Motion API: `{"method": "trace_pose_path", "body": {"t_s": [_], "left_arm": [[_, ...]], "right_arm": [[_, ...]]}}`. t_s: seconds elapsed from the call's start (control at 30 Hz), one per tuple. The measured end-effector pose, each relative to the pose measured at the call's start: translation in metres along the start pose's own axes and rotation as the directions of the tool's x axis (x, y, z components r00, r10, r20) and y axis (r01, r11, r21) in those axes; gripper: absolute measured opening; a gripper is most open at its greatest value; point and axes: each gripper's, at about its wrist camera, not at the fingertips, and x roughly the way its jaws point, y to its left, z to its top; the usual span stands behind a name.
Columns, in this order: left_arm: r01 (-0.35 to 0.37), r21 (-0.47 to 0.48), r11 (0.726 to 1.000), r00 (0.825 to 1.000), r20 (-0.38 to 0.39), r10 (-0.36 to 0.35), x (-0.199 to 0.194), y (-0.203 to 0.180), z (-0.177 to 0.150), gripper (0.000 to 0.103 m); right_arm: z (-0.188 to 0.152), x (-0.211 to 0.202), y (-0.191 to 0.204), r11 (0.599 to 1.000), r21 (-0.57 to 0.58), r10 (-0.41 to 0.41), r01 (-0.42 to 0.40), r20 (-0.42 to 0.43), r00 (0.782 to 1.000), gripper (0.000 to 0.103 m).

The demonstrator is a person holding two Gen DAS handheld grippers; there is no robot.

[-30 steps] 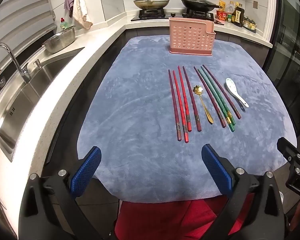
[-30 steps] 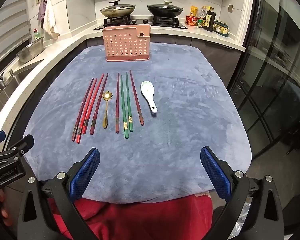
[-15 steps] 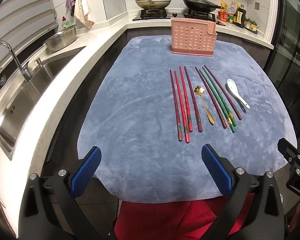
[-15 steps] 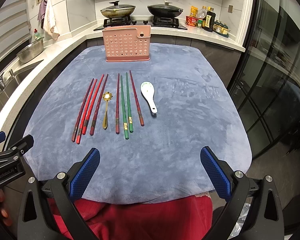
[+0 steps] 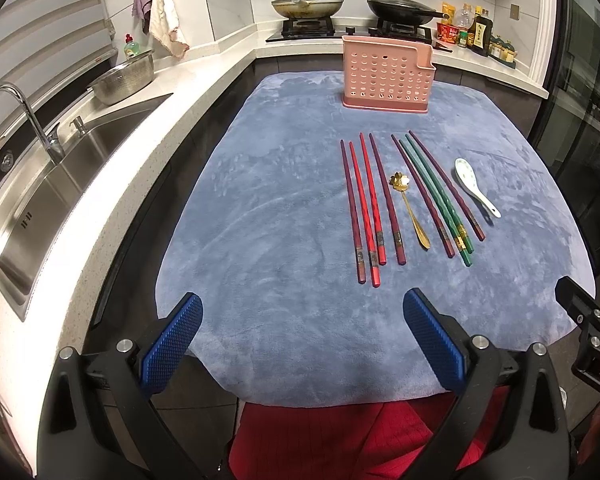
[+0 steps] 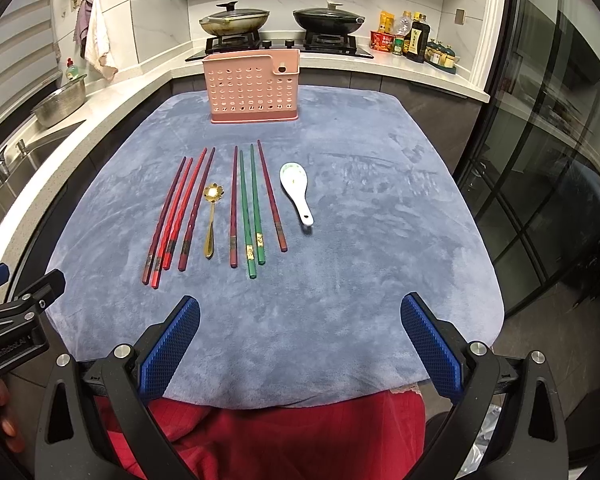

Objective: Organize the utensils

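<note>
I am holding the left gripper (image 5: 302, 336) with its blue fingers (image 5: 172, 344) spread wide and gripping nothing, hovering over the near edge of the blue-grey cloth (image 5: 268, 240) that is covering the bench. I am keeping the right gripper (image 6: 300, 338) the same way, its fingers (image 6: 430, 350) wide apart and empty, over the near edge on the right.

Farther out, the utensils are lying in a row on the cloth, well apart from both grippers. From the left, four red chopsticks (image 6: 176, 216) are resting close together, then a gold spoon (image 6: 211, 220) with a flower-shaped bowl, then a dark red chopstick (image 6: 233, 208), two green chopsticks (image 6: 250, 208) and another dark red one (image 6: 271, 196). A white ceramic soup spoon (image 6: 296, 190) is lying just right of them, bowl facing up.

At the far end, a pink perforated utensil holder (image 6: 252, 86) is standing upright on the cloth. A steel sink (image 5: 48, 184) is sitting to the left, and two lidded woks (image 6: 280, 20) are sitting on the stove beyond.
</note>
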Motion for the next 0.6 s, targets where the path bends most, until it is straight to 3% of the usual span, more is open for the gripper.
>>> {"method": "trace_pose_path", "body": {"t_s": [0.6], "left_arm": [[0.0, 0.001, 1.0, 1.0, 0.001, 0.0, -0.0003, 0.0003, -0.0005, 0.096]], "right_arm": [[-0.0023, -0.0002, 0.0002, 1.0, 0.002, -0.002, 0.002, 0.001, 1.0, 0.096]]}}
